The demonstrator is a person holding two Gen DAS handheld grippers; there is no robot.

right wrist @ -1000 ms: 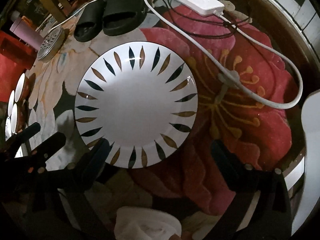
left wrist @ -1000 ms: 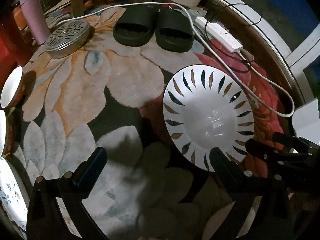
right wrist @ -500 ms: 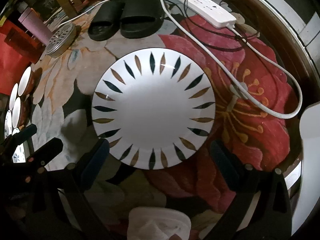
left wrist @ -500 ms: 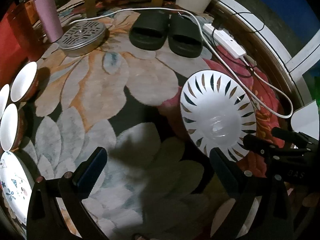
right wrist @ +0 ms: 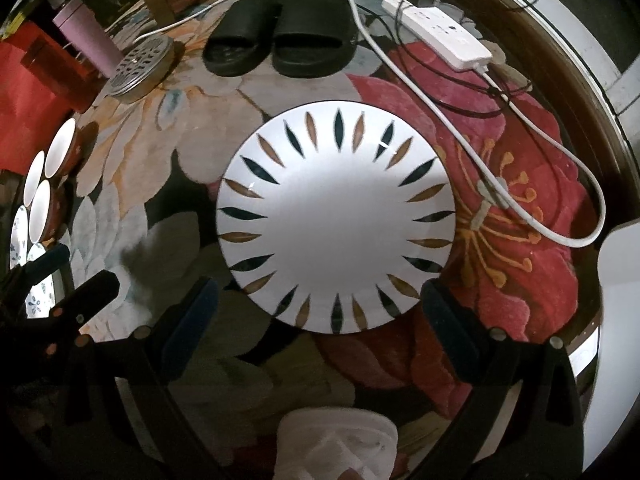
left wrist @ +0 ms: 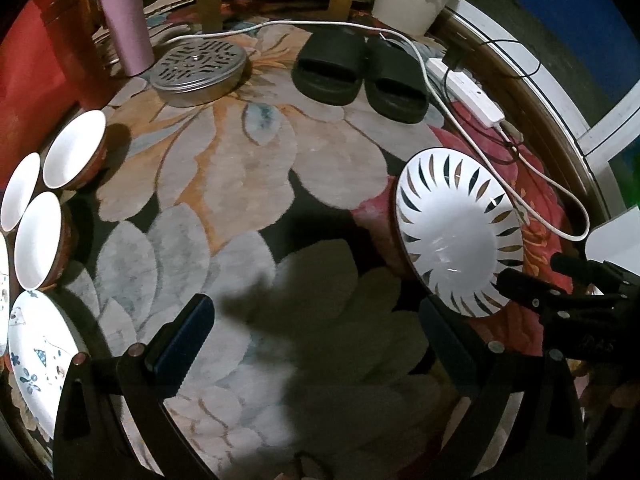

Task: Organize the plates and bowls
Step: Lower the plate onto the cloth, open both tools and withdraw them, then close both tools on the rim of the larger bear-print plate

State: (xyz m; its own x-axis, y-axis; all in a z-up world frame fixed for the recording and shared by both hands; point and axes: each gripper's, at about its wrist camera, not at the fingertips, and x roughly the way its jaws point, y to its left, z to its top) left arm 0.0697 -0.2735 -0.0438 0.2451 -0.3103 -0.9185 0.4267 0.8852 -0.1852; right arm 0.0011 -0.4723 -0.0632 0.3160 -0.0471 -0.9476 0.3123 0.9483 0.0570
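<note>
From my feed the leaf-patterned plate reads as glazed ceramic, glossy, with small glints on its rim; the floral rug under it looks like matt, soft pile cloth; the perforated round lid is dull brushed metal; the black slides seem matt rubber or foam; the power strip and its white cable are smooth plastic; the three bowls show glossy white insides; my left tongs are matt black plastic with small metal rivets.
</note>
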